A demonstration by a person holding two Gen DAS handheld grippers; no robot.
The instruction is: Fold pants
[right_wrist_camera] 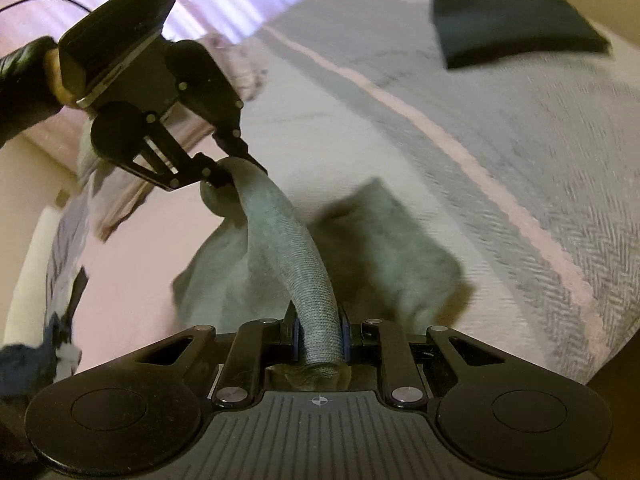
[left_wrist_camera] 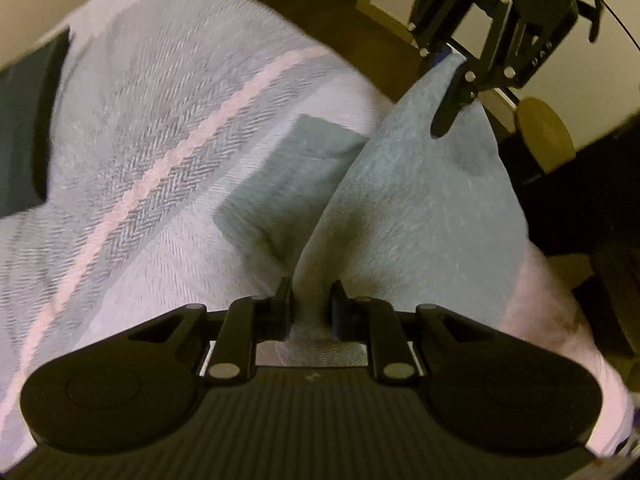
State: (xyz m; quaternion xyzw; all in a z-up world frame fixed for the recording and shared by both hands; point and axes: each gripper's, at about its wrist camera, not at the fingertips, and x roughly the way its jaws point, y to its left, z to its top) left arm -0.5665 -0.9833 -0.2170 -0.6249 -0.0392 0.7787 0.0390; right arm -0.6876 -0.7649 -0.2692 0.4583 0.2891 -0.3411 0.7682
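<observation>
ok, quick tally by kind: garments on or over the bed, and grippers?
Grey pants: 1, held up over the blanket at
Dark folded garment: 1
Grippers: 2, left gripper and right gripper, both shut on the pants
Total: 4

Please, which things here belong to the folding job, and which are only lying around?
Belong to the job:
- grey pants, lifted over the bed
- left tongs, shut on the pants
- right tongs, shut on the pants

Only lying around:
- striped blanket under the pants
- dark folded item on the blanket
- pink sheet
</observation>
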